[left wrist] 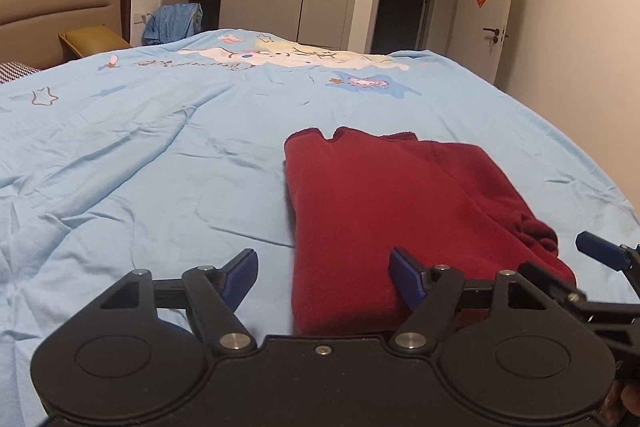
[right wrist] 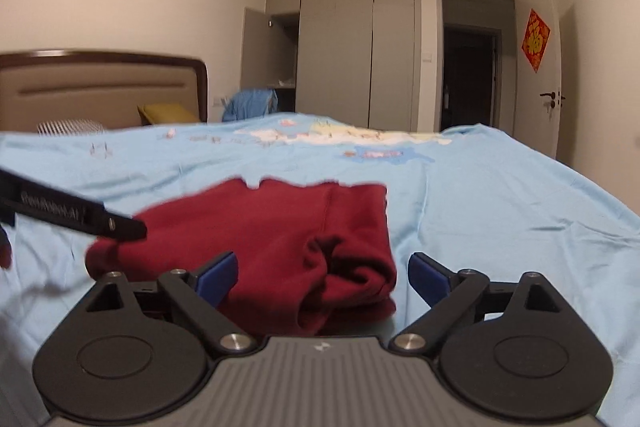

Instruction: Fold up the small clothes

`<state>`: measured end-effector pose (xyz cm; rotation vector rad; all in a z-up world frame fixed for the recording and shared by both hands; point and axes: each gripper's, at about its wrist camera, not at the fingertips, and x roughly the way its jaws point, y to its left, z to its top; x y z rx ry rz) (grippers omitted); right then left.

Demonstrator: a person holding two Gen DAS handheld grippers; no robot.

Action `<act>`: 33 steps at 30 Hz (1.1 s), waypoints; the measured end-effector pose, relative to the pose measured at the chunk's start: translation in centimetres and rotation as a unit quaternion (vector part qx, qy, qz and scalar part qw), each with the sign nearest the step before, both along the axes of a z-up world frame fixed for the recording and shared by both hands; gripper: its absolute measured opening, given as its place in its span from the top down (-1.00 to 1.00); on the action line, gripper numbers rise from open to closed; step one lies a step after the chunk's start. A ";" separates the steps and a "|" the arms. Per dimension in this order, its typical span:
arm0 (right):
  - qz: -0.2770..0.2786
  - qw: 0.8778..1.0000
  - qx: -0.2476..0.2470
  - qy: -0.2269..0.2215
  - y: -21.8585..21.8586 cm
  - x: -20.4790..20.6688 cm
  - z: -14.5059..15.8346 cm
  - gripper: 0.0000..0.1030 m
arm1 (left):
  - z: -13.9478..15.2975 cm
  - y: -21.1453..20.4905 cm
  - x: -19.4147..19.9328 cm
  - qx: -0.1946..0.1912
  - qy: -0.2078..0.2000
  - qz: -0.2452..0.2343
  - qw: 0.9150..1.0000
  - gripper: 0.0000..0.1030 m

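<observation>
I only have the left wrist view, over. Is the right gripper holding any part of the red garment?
Observer: No. The right gripper is open, with the red garment bunched between its blue fingers, unclamped.
Operator: What does that near right corner look like?
Observer: It is puckered into a rumpled fold, not lying flat.
Operator: Can you see my gripper from there?
Observer: Yes, the left gripper shows as a black bar at the picture's left edge, over the garment's left end.

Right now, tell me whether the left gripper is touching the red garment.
Cannot tell. In the left wrist view the open left gripper straddles the near left edge of the red garment, but neither contact nor a gap shows plainly.
</observation>
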<state>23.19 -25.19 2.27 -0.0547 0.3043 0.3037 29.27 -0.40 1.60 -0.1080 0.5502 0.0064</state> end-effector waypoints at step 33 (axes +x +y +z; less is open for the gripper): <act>-0.027 0.997 0.045 0.063 -1.0 1.8 -2.6 -0.99 | -1.2 1.1 0.2 -0.021 -0.004 0.010 1.000 -0.77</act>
